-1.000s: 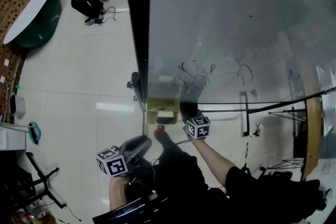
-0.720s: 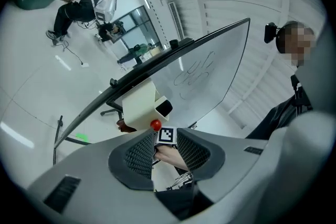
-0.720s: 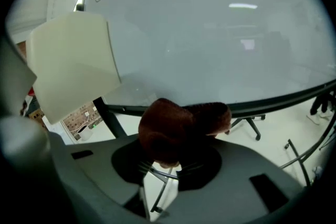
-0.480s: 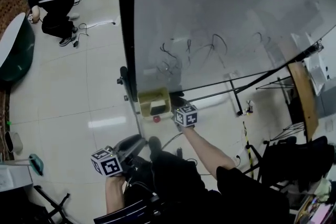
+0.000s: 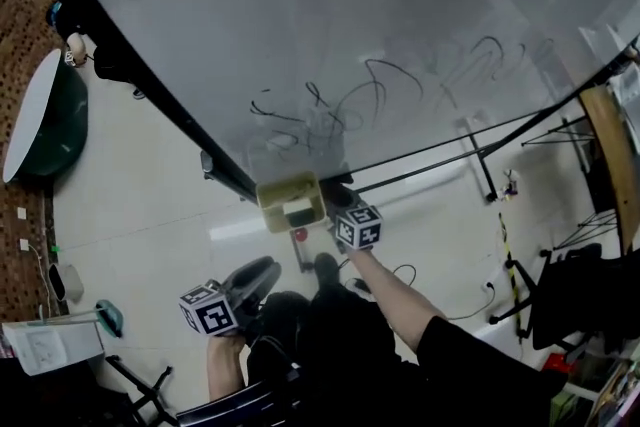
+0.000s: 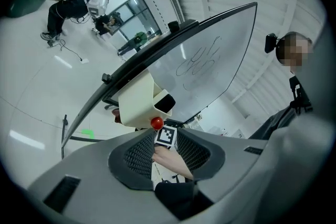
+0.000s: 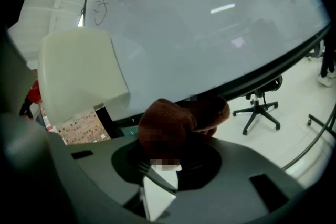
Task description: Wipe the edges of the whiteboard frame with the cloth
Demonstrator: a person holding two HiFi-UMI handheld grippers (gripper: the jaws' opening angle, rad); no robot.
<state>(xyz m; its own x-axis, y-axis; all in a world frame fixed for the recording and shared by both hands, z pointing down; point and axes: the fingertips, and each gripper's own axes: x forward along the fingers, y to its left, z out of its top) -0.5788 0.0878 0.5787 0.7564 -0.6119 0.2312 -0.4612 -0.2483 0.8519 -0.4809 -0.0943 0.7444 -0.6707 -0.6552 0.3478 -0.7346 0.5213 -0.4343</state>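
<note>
Whiteboard (image 5: 400,15) closer; one cloth (image 7: 178,118) (right claw (image 7: 170,157))

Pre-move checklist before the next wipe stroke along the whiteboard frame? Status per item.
1. Brown cloth held by the right gripper: ok, the jaws are shut on it.
2. Cloth up at the whiteboard frame: ok, it sits at the bottom edge. Firm contact: cannot tell.
3. Left gripper out of the way: ok, it is open, empty and held low, off the board.
4. Path toward the cream box: not ok, the box sits at the frame right beside the cloth.
5. Path along the frame away from the box: ok, as far as the right gripper view shows.
</note>
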